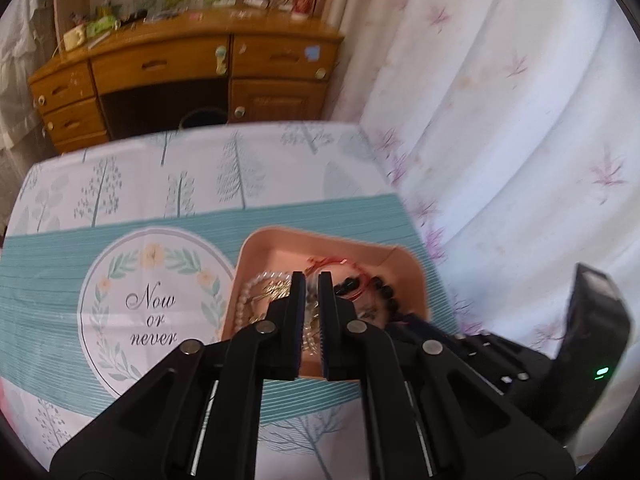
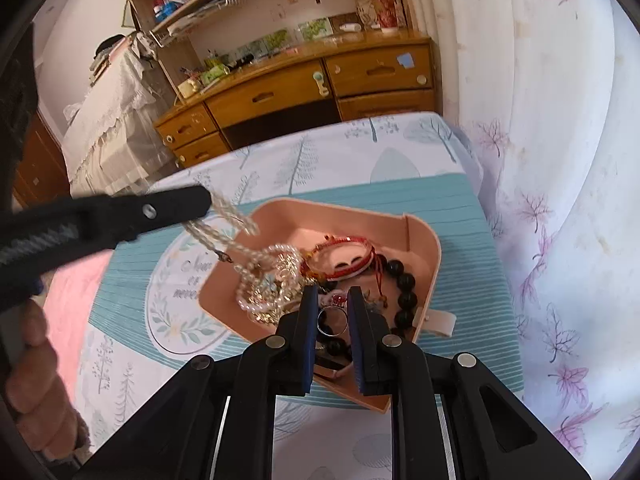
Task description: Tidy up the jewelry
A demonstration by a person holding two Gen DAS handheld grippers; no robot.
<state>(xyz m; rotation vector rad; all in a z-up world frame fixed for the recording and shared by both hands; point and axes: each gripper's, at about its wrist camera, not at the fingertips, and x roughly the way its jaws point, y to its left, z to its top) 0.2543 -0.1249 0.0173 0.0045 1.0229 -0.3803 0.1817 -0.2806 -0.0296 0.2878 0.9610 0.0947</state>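
So the pink tray (image 2: 420,240) is sitting on the teal tablecloth (image 2: 460,200) toward the 1 o'clock corner of the table, right by the curtain (image 2: 560,160).

It's holding a tangle of jewelry: a red cord bracelet (image 2: 344,258) in the middle, a black bead bracelet (image 2: 404,284) curling along the 3 o'clock side, and a pearl strand (image 2: 248,300) bunching at the 9 o'clock side.

The left gripper (image 2: 206,200) is coming in from 9 o'clock in the right wrist view. Its fingers are pinching a clear bead chain (image 2: 224,232) that's trailing down into the pile. In its own view the left gripper (image 1: 312,280) is showing only a narrow slit between the pads.

The right gripper (image 2: 333,296) is hovering over the tray's 6 o'clock edge, fingers spread apart a bit. A silver ring (image 2: 330,322) is showing in the gap between them. I can't tell if they're actually touching it.
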